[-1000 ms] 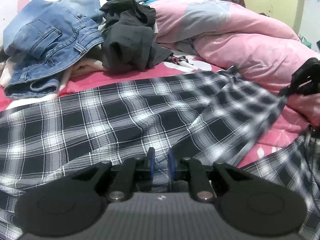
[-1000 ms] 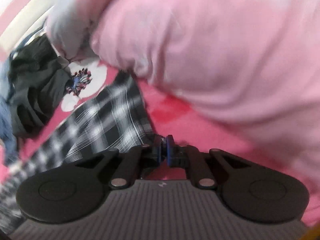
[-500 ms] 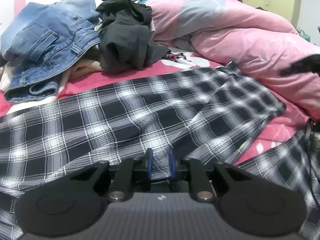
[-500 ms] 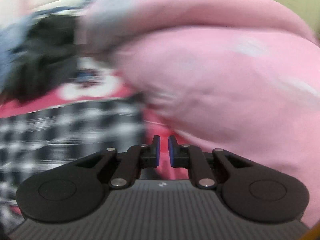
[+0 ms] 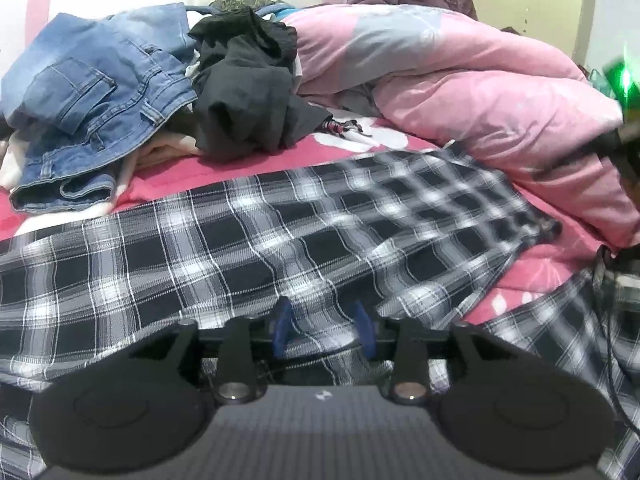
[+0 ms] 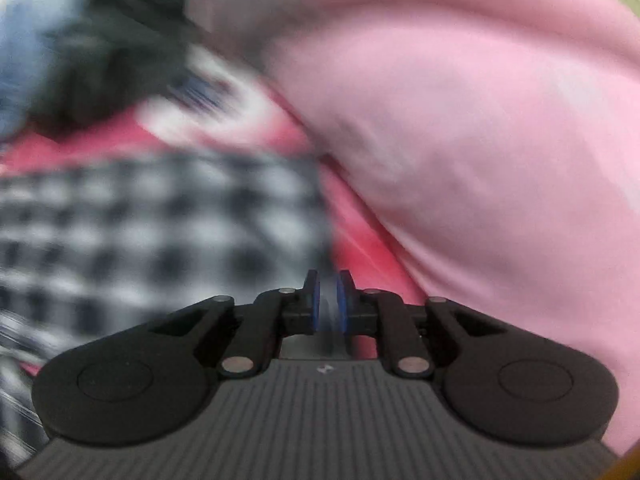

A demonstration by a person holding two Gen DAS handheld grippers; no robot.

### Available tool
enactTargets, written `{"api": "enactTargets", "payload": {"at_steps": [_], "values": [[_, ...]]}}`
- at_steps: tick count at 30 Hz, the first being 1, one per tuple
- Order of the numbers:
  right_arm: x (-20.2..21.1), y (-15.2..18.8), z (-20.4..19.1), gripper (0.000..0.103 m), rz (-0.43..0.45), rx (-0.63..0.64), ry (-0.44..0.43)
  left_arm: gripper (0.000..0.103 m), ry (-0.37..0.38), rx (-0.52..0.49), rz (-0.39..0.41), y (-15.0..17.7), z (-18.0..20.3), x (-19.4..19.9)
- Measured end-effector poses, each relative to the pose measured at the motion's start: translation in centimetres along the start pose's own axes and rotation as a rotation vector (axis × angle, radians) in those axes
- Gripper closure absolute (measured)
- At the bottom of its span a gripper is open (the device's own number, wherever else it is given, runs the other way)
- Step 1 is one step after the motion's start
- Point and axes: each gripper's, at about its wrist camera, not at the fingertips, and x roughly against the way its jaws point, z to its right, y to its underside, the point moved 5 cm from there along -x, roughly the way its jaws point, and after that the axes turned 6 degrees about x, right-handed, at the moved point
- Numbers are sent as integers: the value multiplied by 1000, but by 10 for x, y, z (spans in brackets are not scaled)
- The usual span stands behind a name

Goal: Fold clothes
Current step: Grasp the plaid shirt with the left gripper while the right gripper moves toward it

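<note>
A black-and-white plaid shirt (image 5: pixel 320 232) lies spread across the red bedsheet (image 5: pixel 240 164). My left gripper (image 5: pixel 323 330) sits low on its near part. Its jaws are opening, with a fold of plaid between the blue pads (image 5: pixel 282 328), which do not press on it. In the blurred right wrist view the shirt (image 6: pixel 140 220) fills the left side. My right gripper (image 6: pixel 329 300) hovers over the shirt's right edge, beside the pink duvet (image 6: pixel 480 140). It is shut to a thin slit and grips nothing.
Blue jeans (image 5: pixel 92 92) and a black garment (image 5: pixel 248 92) are heaped at the back left. The bulky pink duvet (image 5: pixel 480 92) rises at the back right. A blurred dark shape with a green light (image 5: pixel 624 80) shows at the right edge. A black cable (image 5: pixel 608 320) hangs below it.
The right gripper let go of the shirt's far corner, which dropped flat onto the bed, and rolled upright. The left gripper's pads have spread apart off the cloth.
</note>
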Motion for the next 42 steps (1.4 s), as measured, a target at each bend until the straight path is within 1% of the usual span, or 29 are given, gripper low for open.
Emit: {"api": "enactTargets", "payload": {"at_steps": [1, 3, 4, 6, 7, 8, 10, 11, 13, 15, 17, 19, 20, 21, 22, 23, 24, 25, 26, 28, 30, 33, 34, 36, 37, 38, 40, 41, 42], "values": [[-3, -7, -13, 94, 33, 38, -39, 63, 2, -2, -12, 1, 1, -1], [-19, -8, -34, 93, -6, 100, -94, 61, 28, 6, -42, 3, 5, -2], [-28, 5, -35, 93, -68, 114, -94, 60, 46, 12, -56, 4, 7, -1], [-57, 28, -19, 93, -207, 103, -8, 60, 62, 14, -54, 4, 8, 2], [-56, 26, -12, 92, -190, 68, -2, 60, 60, 20, -42, 2, 6, 5], [-51, 24, -4, 92, -213, 47, 41, 60, 56, 28, -30, 0, 4, 9], [-40, 8, -6, 88, -202, 71, 85, 60, 34, 80, -8, -6, -8, 18], [-32, -1, -22, 88, -156, 93, 41, 60, 6, 111, 5, -10, -17, 24], [-21, -30, -60, 88, -62, 156, -63, 60, -85, 191, 32, -15, -42, 40], [-15, -66, -123, 88, 33, 249, -194, 60, -185, 303, 62, -17, -75, 55], [-22, -103, -200, 88, 104, 347, -366, 60, -273, 421, 103, -17, -112, 69], [-27, -131, -279, 87, 137, 417, -530, 60, -362, 519, 120, -12, -146, 77], [-27, -142, -309, 87, 135, 435, -603, 60, -399, 563, 124, -9, -162, 80], [-26, -152, -339, 83, 133, 453, -676, 60, -429, 602, 122, -5, -176, 82], [-25, -162, -369, 75, 131, 471, -749, 60, -450, 633, 114, -1, -189, 82], [-33, -172, -402, 71, 119, 488, -797, 60, -470, 663, 104, 3, -201, 81], [-41, -181, -431, 62, 107, 513, -828, 60, -486, 686, 97, 8, -210, 81], [-47, -187, -460, 57, 96, 536, -848, 60, -498, 705, 91, 11, -219, 82], [-57, -193, -486, 55, 77, 552, -864, 60, -508, 722, 84, 14, -226, 82], [-74, -201, -525, 54, 20, 579, -904, 60, -514, 757, 80, 21, -238, 83], [-83, -204, -554, 49, -39, 595, -934, 60, -510, 786, 83, 26, -247, 86], [-91, -204, -581, 48, -110, 598, -956, 61, -497, 829, 94, 32, -257, 91], [-94, -203, -588, 48, -158, 600, -980, 62, -491, 849, 98, 33, -259, 92], [-90, -204, -597, 47, -204, 603, -1021, 62, -476, 884, 106, 35, -263, 94], [-86, -204, -598, 47, -208, 608, -1047, 62, -469, 902, 111, 37, -264, 95], [-82, -205, -599, 47, -216, 606, -1087, 63, -466, 917, 115, 38, -265, 95], [-75, -204, -603, 49, -234, 604, -1135, 63, -469, 925, 116, 39, -264, 96], [-73, -200, -607, 52, -222, 645, -1106, 63, -474, 919, 114, 40, -263, 95], [-72, -196, -611, 75, -209, 685, -1077, 63, -483, 910, 110, 40, -262, 94]]}}
